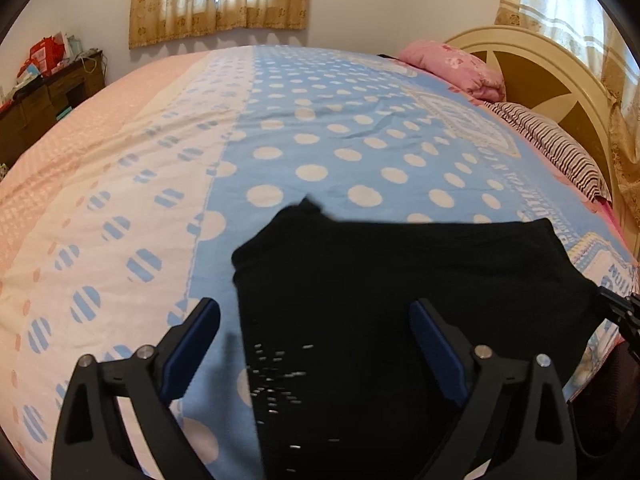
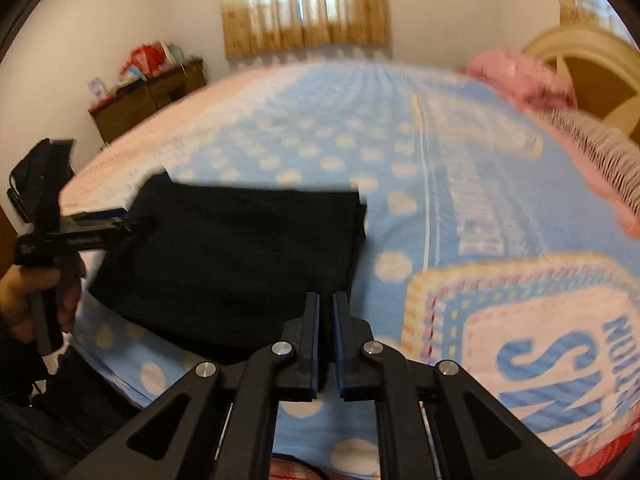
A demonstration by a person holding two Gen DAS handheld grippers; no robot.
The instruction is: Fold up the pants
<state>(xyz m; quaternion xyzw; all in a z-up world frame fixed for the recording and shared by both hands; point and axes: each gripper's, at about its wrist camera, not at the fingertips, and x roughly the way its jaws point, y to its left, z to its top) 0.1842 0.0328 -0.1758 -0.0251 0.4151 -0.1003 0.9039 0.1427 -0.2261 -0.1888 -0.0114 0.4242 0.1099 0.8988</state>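
Nearest to me, my right gripper has its jaws drawn together until only a sliver shows between the blue pads, right at the near right corner of the black pants. I cannot tell from its own view whether any cloth is pinched in there; the fabric's edge sits just beside the tips, so a grip on the corner is my best guess, made to anchor that side. My left gripper hangs spread wide over the pants' left edge, one blue pad above the bedspread and the other above the dark fabric, holding nothing. I read that as lining up to bite the edge once lowered. The pants lie as a flat, fairly compact black rectangle near my side of the bed, so I judge some folding is already done. In the right view a hand grips the left tool's handle. Farther off are a pink quilt, a striped pillow, the headboard, and curtains on the far wall.
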